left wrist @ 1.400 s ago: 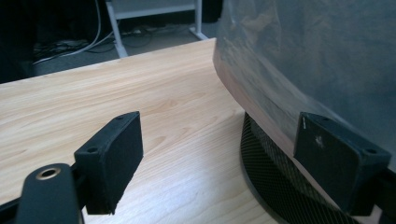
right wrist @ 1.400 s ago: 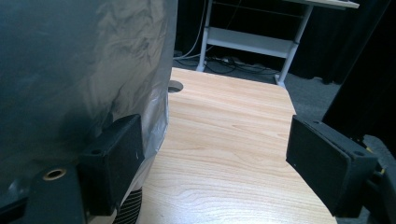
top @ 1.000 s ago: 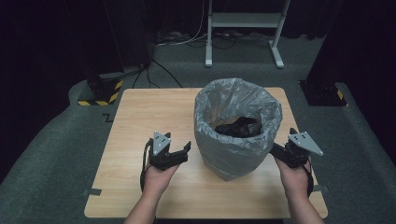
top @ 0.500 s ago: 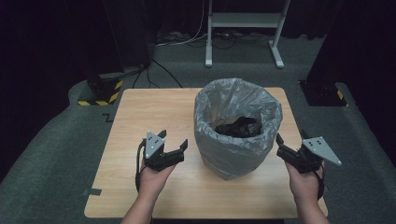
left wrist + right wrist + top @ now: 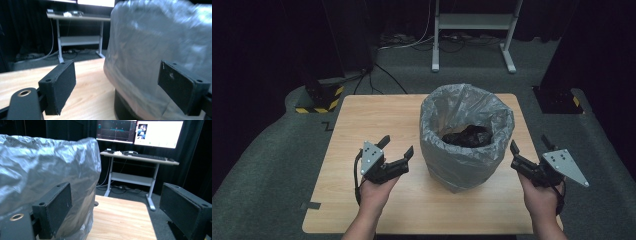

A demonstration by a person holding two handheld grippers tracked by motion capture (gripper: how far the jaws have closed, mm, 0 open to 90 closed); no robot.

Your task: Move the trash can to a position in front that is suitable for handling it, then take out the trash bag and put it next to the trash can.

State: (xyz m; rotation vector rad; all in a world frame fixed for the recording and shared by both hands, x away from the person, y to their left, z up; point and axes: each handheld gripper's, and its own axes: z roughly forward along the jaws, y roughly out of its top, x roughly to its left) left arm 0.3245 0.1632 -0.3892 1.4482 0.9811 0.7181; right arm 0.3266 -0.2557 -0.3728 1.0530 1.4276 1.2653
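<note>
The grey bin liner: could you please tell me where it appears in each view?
High view: grey bin liner right of centre on the wooden table.
Left gripper view: right half.
Right gripper view: left half.
Shared landmark: the white-legged desk behind the table.
</note>
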